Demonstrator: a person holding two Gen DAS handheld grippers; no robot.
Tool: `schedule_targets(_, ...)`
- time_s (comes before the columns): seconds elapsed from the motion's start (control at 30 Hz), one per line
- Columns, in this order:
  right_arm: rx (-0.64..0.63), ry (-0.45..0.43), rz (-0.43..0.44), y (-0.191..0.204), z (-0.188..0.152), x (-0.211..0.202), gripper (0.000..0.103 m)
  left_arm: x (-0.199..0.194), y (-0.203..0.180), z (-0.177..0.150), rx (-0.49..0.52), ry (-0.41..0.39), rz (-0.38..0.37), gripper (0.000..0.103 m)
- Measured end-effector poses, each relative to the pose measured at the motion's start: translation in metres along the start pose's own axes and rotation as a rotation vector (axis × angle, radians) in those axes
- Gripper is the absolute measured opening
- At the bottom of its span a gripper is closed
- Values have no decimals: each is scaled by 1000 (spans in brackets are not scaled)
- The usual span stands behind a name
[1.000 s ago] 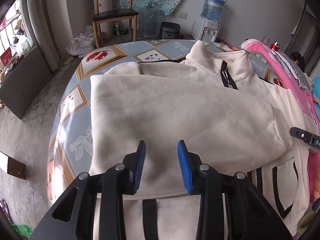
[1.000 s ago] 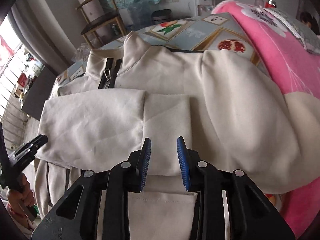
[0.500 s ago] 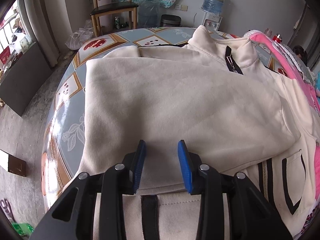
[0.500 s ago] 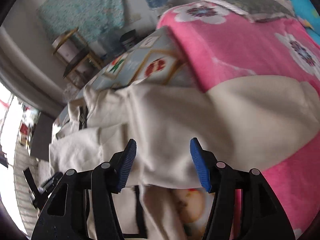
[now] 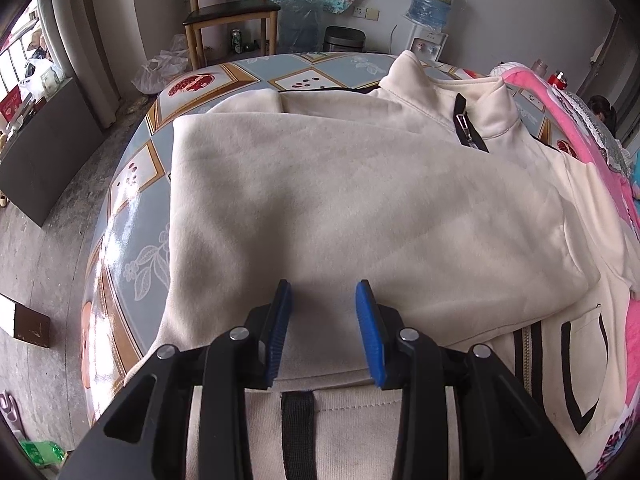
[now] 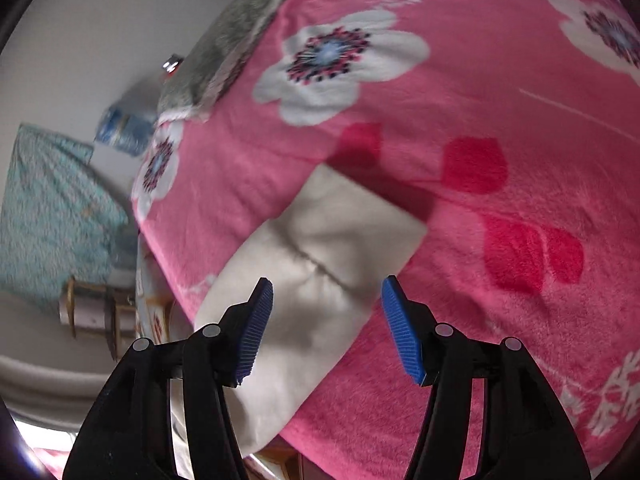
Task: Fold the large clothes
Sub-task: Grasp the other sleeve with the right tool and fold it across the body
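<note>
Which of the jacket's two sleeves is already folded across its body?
The sleeve ahead of the left gripper lies folded across the jacket's chest. The other sleeve, before the right gripper, stretches out over the pink blanket.

We see a cream zip-up jacket lying flat, collar at the far end, one sleeve folded across its chest (black zipper and pocket trim showing). Its other sleeve stretches out sideways, cuff lying flat.
</note>
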State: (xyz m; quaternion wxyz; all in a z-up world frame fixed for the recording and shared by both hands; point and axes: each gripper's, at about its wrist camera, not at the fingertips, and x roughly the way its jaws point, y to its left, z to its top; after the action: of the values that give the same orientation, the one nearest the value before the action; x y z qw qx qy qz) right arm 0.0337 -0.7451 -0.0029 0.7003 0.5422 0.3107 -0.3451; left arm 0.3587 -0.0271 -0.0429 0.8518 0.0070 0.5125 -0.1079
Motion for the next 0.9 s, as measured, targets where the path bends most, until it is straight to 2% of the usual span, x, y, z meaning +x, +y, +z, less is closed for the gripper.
schedule_targets(0.07, 27, 17, -15, -7, 3, 13, 55, 0, -1, 0, 2, 1, 3, 33)
schedule_targets(0.17, 26, 13, -72, -12, 4, 27, 44, 0, -3, -1, 10, -1, 16, 33)
schedule_targets(0.27, 30, -19, -63, -16, 1, 32, 29, 0, -4, -1, 16, -7, 27, 33)
schedule_targets(0.3, 20, -40, -47, -15, 0, 29, 14, 1, -5, -1, 21, -8, 30, 33)
schedule_targets(0.33, 7, -63, -34, -12, -1, 24, 10, 1, -6, -1, 26, -8, 32, 33)
schedule_targets(0.4, -48, -118, -17, 2, -4, 8, 9, 1, -5, -1, 30, -8, 30, 33)
schedule_targets(0.5, -174, -193, 25, 44, -13, -27, 8, 1, -5, 0, 33, -8, 25, 33)
schedule_targets(0.67, -437, -298, 173, 150, -55, -94, 8, 0, -4, 0, 35, -15, 22, 31)
schedule_targets(0.77, -607, -340, 286, 221, -97, -130, 8, -1, -2, -1, 25, -16, 19, 23)
schedule_targets(0.9, -790, -320, 421, 297, -159, -155, 8, -4, 2, -3, 11, -17, 4, 13)
